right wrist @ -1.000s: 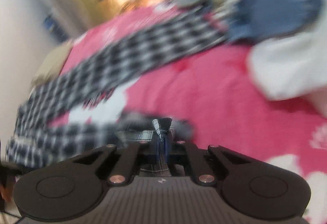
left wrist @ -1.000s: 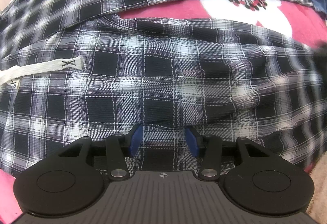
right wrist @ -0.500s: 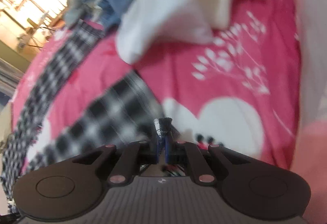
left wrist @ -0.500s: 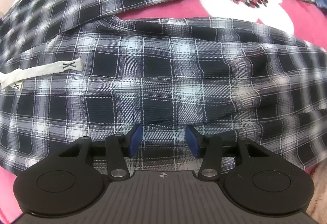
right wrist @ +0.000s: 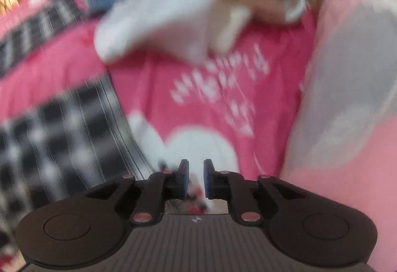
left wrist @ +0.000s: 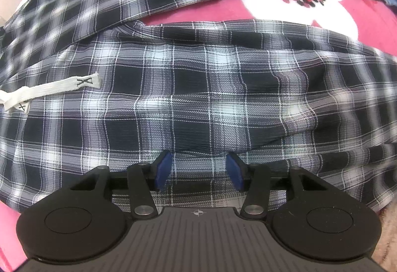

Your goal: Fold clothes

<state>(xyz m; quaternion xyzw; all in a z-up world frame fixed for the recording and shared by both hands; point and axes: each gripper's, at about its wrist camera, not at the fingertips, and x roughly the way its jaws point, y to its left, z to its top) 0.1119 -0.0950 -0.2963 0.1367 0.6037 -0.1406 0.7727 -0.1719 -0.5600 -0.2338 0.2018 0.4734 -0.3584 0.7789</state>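
Left claw (left wrist: pixel 198 170) open, pointing down, nothing pinched; plaid trousers (left wrist: pixel 198 103) spread directly beneath and ahead, white drawstring (left wrist: pixel 52 88) far left. Right claw (right wrist: pixel 196 179) jaws opening, empty, over pink bedspread (right wrist: pixel 211 103); trousers' edge just left of it.

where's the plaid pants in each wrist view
Left wrist: the plaid pants fill most of the frame, right beyond the open left claw.
Right wrist: blurred, at the left edge, left of the opening, empty right claw.
Shared landmark: the pink bedspread.
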